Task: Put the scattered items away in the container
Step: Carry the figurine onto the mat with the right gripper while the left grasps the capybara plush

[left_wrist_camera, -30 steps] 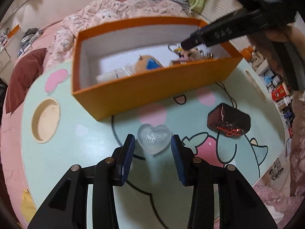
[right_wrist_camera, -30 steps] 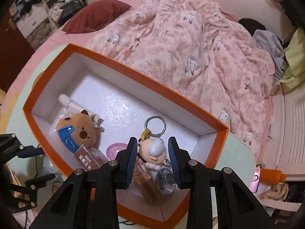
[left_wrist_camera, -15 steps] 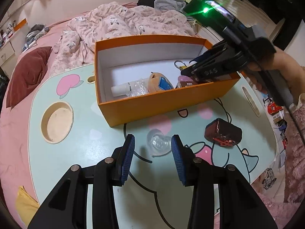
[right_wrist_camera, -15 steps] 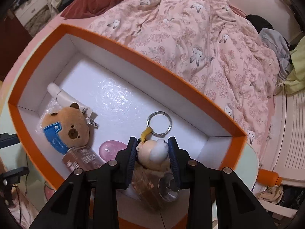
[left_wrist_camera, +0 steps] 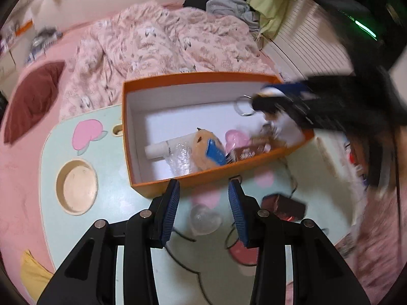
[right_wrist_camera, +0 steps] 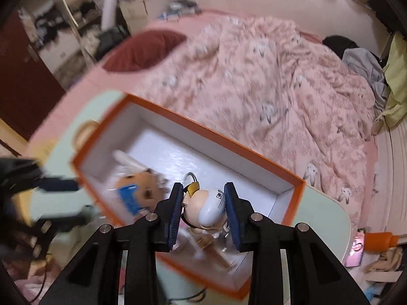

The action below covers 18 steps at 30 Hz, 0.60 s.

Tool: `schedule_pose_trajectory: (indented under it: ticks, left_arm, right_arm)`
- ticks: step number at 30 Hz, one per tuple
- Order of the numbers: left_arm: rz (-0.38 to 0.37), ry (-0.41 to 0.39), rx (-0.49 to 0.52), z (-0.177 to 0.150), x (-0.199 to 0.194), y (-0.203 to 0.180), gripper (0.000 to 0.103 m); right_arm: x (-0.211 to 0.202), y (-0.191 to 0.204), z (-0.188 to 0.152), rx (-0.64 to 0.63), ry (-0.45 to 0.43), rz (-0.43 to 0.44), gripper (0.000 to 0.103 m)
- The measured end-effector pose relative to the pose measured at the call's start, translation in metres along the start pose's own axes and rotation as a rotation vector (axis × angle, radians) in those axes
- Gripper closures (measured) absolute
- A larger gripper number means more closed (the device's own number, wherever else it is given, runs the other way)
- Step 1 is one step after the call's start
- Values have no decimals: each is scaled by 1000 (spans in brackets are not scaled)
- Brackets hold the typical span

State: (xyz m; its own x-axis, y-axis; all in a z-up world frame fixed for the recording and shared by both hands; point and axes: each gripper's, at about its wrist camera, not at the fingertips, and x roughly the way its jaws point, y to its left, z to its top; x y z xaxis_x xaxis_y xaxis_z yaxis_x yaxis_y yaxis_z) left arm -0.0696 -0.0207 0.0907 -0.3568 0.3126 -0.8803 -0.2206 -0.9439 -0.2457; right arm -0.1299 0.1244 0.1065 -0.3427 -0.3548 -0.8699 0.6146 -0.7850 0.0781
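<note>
The orange box point(left_wrist_camera: 218, 175) stands on the pale green table, also in the right wrist view point(right_wrist_camera: 211, 132). It holds a plush bear point(left_wrist_camera: 207, 148), a white tube point(left_wrist_camera: 160, 150), a pink disc point(left_wrist_camera: 235, 137) and a brown carton point(left_wrist_camera: 245, 152). My right gripper point(right_wrist_camera: 203, 211) is shut on a figure keychain point(right_wrist_camera: 211, 208) and holds it above the box's right end; it shows blurred in the left wrist view point(left_wrist_camera: 279, 106). My left gripper point(left_wrist_camera: 203, 208) is open and empty, above a clear heart point(left_wrist_camera: 204, 218) on the table. A dark red packet point(left_wrist_camera: 285, 207) lies to its right.
The table point(left_wrist_camera: 76, 203) has a round cup recess point(left_wrist_camera: 77, 186) at the left. A bed with a pink quilt point(right_wrist_camera: 254, 76) and a dark red pillow point(left_wrist_camera: 33, 99) lies behind the box. Clothes are piled at the far end point(left_wrist_camera: 229, 7).
My right gripper has lifted up out of the box with the keychain still between its fingers. My left gripper has pulled up and back from the clear heart, still open.
</note>
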Motion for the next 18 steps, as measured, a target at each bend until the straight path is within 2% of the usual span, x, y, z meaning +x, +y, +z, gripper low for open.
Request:
schedule_pose_trajectory:
  ticks: [1,5,8,13,18]
  left_arm:
    - [-12,1,-9,8,0,1,62]
    - [45,14,1,33,0,-4,62]
    - [47,37,33,48,6,-13,62]
    - [150,127,63,59,46,-21,62]
    - [145,173,68,59,71,-20,62]
  right_arm:
    - [-12,3,-6,-3,-26,9,72]
    - [-56,18,-40,-28,-109,67,72]
    - [-77,26,-68,-45,-135,84,72]
    - [-75,33,-107,-68,-87,77,72]
    - [-51,22,-132,-19,-17,91,72]
